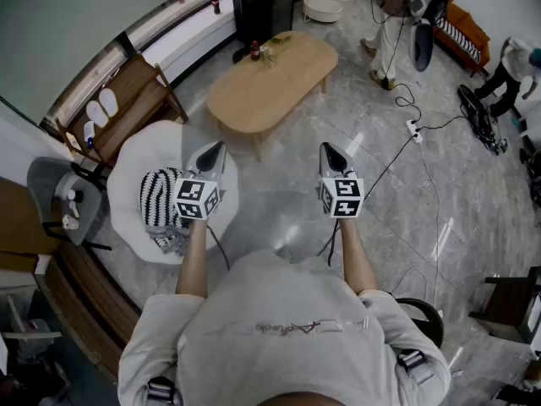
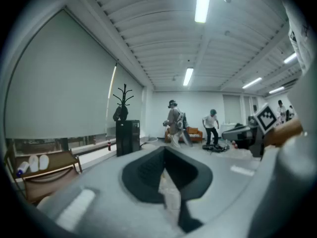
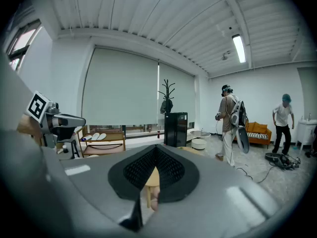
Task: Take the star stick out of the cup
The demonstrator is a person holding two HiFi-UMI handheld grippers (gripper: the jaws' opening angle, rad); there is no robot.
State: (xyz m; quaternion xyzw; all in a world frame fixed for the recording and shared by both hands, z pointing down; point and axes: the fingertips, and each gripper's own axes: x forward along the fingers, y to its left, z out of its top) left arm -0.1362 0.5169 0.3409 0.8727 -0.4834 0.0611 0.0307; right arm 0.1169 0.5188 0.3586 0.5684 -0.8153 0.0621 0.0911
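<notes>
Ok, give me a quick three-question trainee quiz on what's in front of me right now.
1. True or false: the right tool has its jaws wide apart.
2. What lies on the white rounded surface beside the left tool? A) black-and-white striped cloth B) red book C) laptop
3. Fill in: the light oval wooden table stands ___ of both tools.
Key: 1 false; 2 A; 3 ahead.

**Q:** How is the head view lit?
**A:** Brightly and evenly. The pale floor (image 1: 287, 194) carries soft glare streaks at right, shadows are faint, and straight lines bow toward the edges.

**Q:** And the gripper views?
**A:** Ceiling strip lights (image 2: 200, 4) burn white and the corners fall black. The near left gripper (image 2: 166, 150) and right gripper (image 3: 156, 148) blur, while the far room is sharper.
</notes>
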